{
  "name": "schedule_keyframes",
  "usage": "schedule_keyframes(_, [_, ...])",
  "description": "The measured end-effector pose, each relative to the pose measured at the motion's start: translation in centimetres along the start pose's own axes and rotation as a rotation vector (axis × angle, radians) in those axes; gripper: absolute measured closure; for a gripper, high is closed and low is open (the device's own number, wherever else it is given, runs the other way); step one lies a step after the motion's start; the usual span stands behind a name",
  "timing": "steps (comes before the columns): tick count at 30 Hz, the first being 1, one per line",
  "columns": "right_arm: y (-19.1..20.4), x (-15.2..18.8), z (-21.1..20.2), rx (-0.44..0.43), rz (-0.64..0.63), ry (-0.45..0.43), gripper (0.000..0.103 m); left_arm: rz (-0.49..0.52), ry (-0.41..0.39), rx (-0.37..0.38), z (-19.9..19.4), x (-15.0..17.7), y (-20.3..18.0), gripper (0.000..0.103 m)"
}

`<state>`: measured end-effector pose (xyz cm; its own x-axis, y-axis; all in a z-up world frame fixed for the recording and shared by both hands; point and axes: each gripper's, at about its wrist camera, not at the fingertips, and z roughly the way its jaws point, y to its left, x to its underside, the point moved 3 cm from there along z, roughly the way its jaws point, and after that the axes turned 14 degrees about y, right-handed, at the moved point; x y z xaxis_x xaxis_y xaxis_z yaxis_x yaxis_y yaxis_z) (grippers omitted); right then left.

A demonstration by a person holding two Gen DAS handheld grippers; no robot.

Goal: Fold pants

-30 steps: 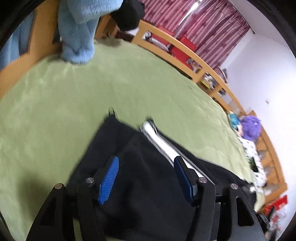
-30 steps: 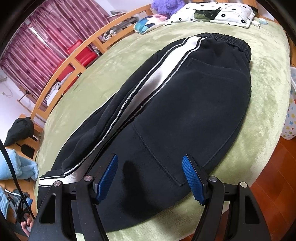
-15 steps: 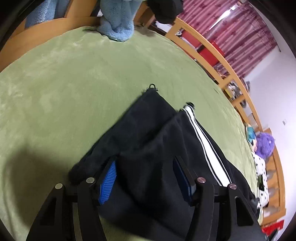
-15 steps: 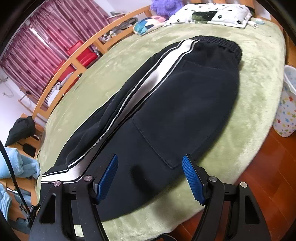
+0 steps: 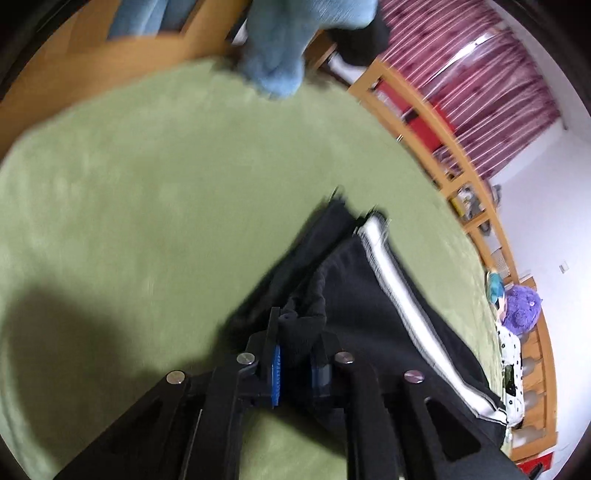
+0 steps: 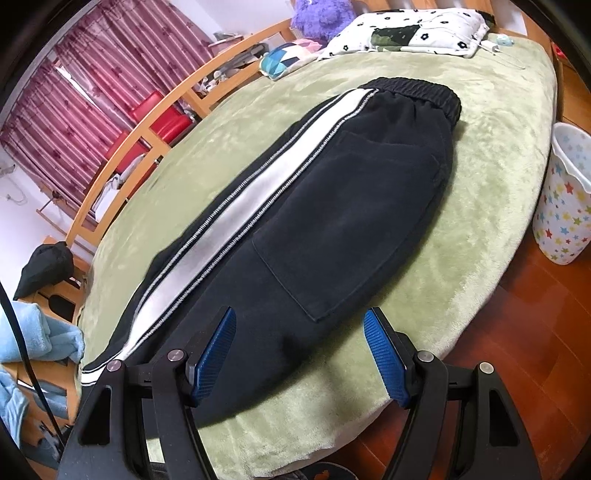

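Black pants (image 6: 343, 206) with a white side stripe lie flat along a green bed, folded lengthwise, waistband at the far end. My right gripper (image 6: 301, 354) is open above the near edge of the pants, close to the bed's front edge, holding nothing. In the left wrist view the pants (image 5: 369, 306) show their leg end, with the cuffs pointing away. My left gripper (image 5: 295, 363) is shut on a bunched fold of the black fabric near the leg's edge.
The green bed cover (image 5: 147, 184) spreads wide to the left. A wooden rail (image 6: 155, 122) runs along the far side. A pillow (image 6: 402, 33) lies beyond the waistband. A star-patterned bin (image 6: 565, 199) stands on the wooden floor at right. Blue cloth (image 5: 284, 48) hangs at the foot end.
My left gripper has closed on the pants fabric near the leg edge, bunching it. My right gripper has drawn back toward the bed's edge, staying open.
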<state>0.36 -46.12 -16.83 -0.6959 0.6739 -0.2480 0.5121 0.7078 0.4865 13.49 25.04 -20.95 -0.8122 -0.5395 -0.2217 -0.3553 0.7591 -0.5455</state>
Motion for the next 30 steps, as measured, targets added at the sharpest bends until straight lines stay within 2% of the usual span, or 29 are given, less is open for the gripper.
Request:
schedule_keyframes(2, [1.0,-0.9,0.1,-0.017,-0.019,0.005,0.031,0.006,0.022,-0.029,-0.2,0.3,-0.2,0.087])
schedule_keyframes(5, [2.9,-2.1,0.2,-0.043,-0.066,0.011,0.031,0.051,-0.028,-0.054,-1.9,0.3,-1.8,0.060])
schedule_keyframes(6, [4.1,-2.7,0.4,-0.044,-0.097,0.015,0.031,0.074,-0.048,-0.052,-2.5,0.3,-2.3,0.055])
schedule_keyframes(8, [5.7,-3.6,0.9,-0.045,-0.136,0.027,0.031,0.125,-0.072,-0.063,-3.4,0.0,-3.8,0.053])
schedule_keyframes(11, [8.4,-4.9,2.5,-0.068,-0.190,0.069,0.031,0.174,-0.067,-0.042,-3.5,-0.9,-6.2,0.051])
schedule_keyframes(17, [13.2,-6.2,6.7,-0.055,-0.273,0.147,0.031,0.272,0.009,-0.049,0.5,-2.9,-11.3,0.049])
schedule_keyframes(20, [15.0,-6.5,8.9,-0.077,-0.276,0.202,0.031,0.295,0.033,-0.064,2.6,-3.7,-13.0,0.049])
schedule_keyframes(24, [16.7,-6.5,11.4,-0.114,-0.259,0.283,0.031,0.343,0.021,-0.112,3.8,-5.3,-14.4,0.049])
schedule_keyframes(30, [17.8,-7.6,15.4,-0.101,-0.201,0.362,0.031,0.362,0.016,-0.174,4.9,-7.4,-14.2,0.048])
